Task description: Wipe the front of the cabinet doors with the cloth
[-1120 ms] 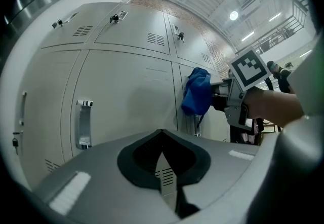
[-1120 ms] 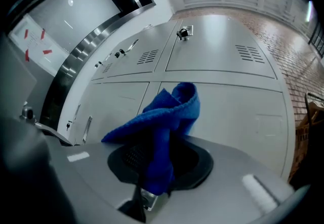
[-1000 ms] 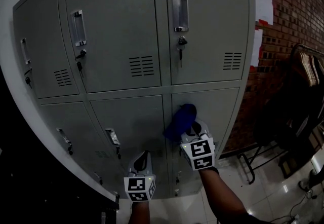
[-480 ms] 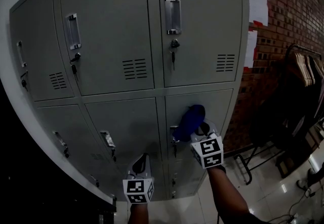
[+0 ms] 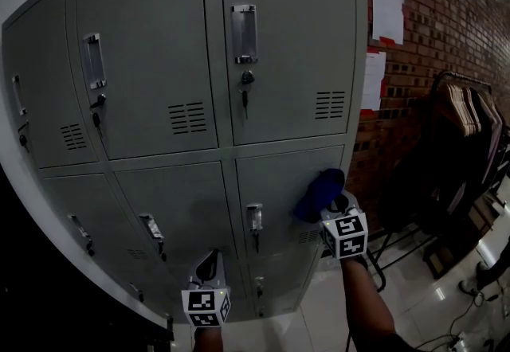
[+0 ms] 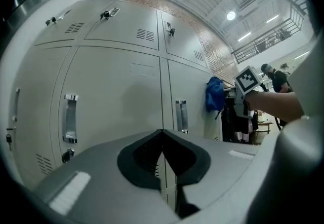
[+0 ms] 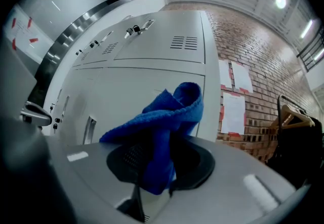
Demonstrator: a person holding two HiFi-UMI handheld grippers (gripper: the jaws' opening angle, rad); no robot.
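A grey metal locker cabinet [image 5: 183,40] with several doors fills the head view. My right gripper [image 5: 333,209] is shut on a bunched blue cloth [image 5: 319,193], which is pressed against the right edge of the lower right door [image 5: 279,183]. In the right gripper view the blue cloth [image 7: 162,116] bulges up out of the jaws in front of the same door [image 7: 131,91]. My left gripper [image 5: 207,271] hangs low before the lower middle door, jaws shut and empty. The left gripper view shows the cloth [image 6: 214,94] and the right gripper's marker cube [image 6: 247,79] off to the right.
A brick wall [image 5: 430,32] with paper sheets [image 5: 388,9] stands right of the cabinet. A dark rack with clothes hangers [image 5: 462,127] stands at the far right on a glossy floor [image 5: 430,303]. Door handles [image 5: 244,24] and keys stick out from the doors.
My right gripper has carried the cloth rightward across the lower right door, from near its handle to its right edge. The left gripper has stayed low and shut.
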